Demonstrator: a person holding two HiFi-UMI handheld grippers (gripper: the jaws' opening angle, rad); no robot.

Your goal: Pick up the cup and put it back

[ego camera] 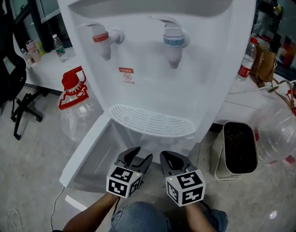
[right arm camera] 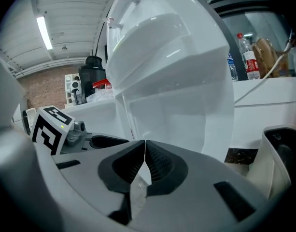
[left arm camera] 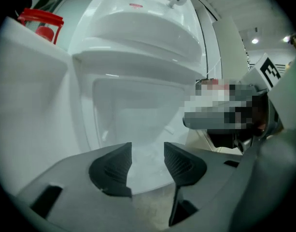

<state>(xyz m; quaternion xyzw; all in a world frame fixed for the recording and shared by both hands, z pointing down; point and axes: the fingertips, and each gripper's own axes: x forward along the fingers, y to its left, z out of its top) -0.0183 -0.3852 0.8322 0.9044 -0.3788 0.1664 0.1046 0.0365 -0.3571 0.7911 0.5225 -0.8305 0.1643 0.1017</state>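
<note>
Left gripper [left arm camera: 147, 154]: dark ribbed pads part-way apart, nothing between them, only pale cabinet interior beyond. Right gripper [right arm camera: 144, 154]: pads closed tip to tip, gripping nothing. Side by side, near each other, both tipped slightly down.

Just ahead of the fingers: open lower compartment [left arm camera: 138, 110] of the tall white plastic water dispenser [ego camera: 152, 81]. White cabinet door [ego camera: 87, 151] swung out beside the left fingers.

Cup: not seen in any view. Not between either pair of pads, not on the white slotted drip grille [ego camera: 152, 121] above and ahead of the fingers, not under the red-handled tap [ego camera: 102, 36] or the blue-handled tap [ego camera: 174, 37]. No cup shape made out inside the compartment; far corners too washed out to tell.

Step, as a judgement: either ahead of the pick or after the return; not settled from here. Nothing carried by either hand.

Next move, if the pick is pending: locate the cup first, then bring the parted left pads either side of its wall and close gently. Right pads to be opened before any use.

Further out: clear plastic water jug with red cap [ego camera: 73, 95] well left; beige bin with dark liner [ego camera: 237, 151] to the right.
</note>
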